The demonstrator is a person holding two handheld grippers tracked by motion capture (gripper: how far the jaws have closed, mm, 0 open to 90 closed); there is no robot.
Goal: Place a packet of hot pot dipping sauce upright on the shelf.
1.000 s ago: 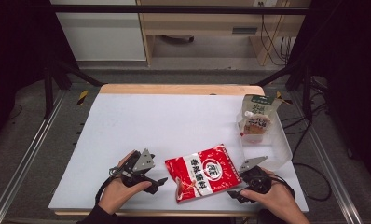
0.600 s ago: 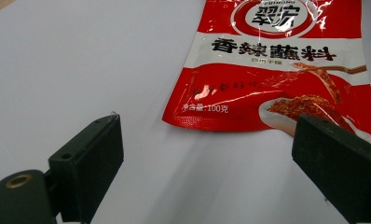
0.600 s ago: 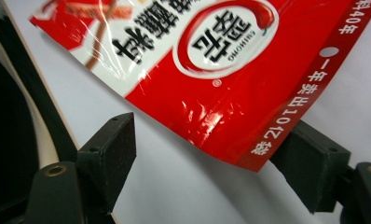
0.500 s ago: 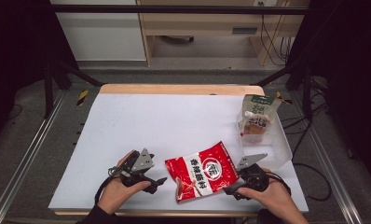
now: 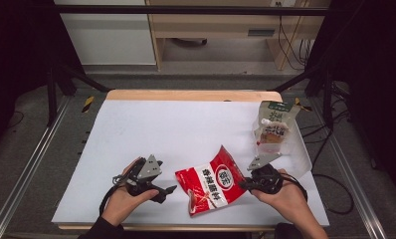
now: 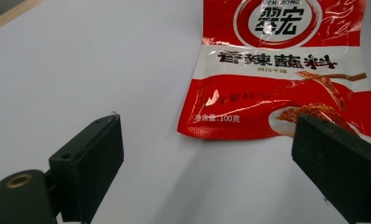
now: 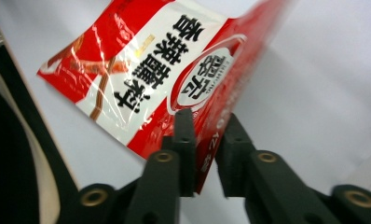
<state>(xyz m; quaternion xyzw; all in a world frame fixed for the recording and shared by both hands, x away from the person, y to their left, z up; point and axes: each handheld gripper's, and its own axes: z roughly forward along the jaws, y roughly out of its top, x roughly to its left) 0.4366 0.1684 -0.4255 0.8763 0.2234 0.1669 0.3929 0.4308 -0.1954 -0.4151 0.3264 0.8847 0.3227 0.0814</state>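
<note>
A dark workshop floor with metal rails surrounds the white table (image 5: pixel 186 124) in front of you, its wooden edge showing at the far side. On the table's right side, well beyond your right hand, stands a clear plastic container (image 5: pixel 298 152) with a green-topped snack pouch (image 5: pixel 273 127) upright inside it.

Near the front edge, between your two hands, is the red seasoning packet (image 5: pixel 213 184) with a white band of printed characters. Its right edge is lifted off the table and the packet tilts, its lower left part resting on the surface.

Your right gripper (image 5: pixel 246 185) has just been closing its jaws, and they are now clamped on the packet's right edge; in the right gripper view (image 7: pixel 206 135) the thin red edge is pinched between the two black pads.

Your left gripper (image 5: pixel 168 191) sits just beside the packet's left edge, low over the table, with its jaws spread wide and nothing between them. In the left gripper view (image 6: pixel 207 154) the packet's bottom edge (image 6: pixel 277 93) lies ahead; the right-hand jaw overlaps its corner in the picture, though you cannot tell whether it touches.
</note>
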